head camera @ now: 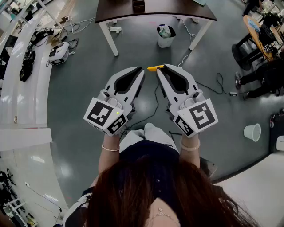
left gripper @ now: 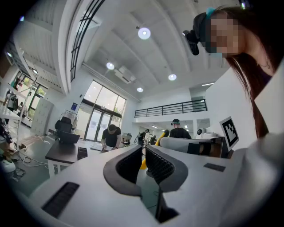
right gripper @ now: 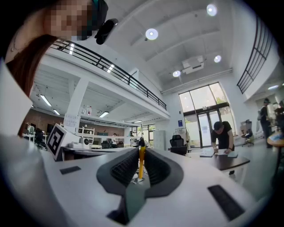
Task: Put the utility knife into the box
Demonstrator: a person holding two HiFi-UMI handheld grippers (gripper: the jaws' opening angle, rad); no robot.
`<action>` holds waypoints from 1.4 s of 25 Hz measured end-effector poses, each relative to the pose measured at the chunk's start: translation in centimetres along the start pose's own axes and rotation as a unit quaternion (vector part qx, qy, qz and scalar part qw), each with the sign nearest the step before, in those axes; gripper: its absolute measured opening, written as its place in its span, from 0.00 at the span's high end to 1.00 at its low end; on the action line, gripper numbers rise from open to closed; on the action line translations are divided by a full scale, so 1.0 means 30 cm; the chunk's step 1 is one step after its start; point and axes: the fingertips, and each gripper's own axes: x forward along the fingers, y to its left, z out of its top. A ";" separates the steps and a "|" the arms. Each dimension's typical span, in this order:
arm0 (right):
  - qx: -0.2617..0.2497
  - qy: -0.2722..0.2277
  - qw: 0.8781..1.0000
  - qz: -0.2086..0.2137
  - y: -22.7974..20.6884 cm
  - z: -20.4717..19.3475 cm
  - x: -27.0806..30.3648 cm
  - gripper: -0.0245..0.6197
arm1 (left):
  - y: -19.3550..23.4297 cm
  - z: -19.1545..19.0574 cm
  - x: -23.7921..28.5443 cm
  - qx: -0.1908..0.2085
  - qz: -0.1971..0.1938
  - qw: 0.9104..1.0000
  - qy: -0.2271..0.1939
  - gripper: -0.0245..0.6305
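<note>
Your right tongs (head camera: 160, 68) are clamped on the utility knife (head camera: 153, 68). The right gripper view shows its yellow body edge-on, pinched between the pads. In the head view its end sticks out past the jaw tips toward your left tongs (head camera: 140, 69). Left tongs are narrow, jaws almost together, nothing between them. Both are held up side by side over the grey floor (head camera: 80, 88), tips near each other but apart. The dark desk (head camera: 177, 13) is well ahead of them.
</note>
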 end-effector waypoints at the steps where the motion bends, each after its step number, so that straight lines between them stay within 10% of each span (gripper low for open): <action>1: 0.000 0.001 1.000 0.000 0.000 0.003 0.003 0.88 | 0.003 0.004 0.001 0.000 0.000 1.000 0.000 0.92; 35: 0.022 0.007 0.999 0.044 -0.403 -0.116 0.309 0.88 | 0.345 -0.101 0.391 -0.014 0.042 0.999 0.011 0.92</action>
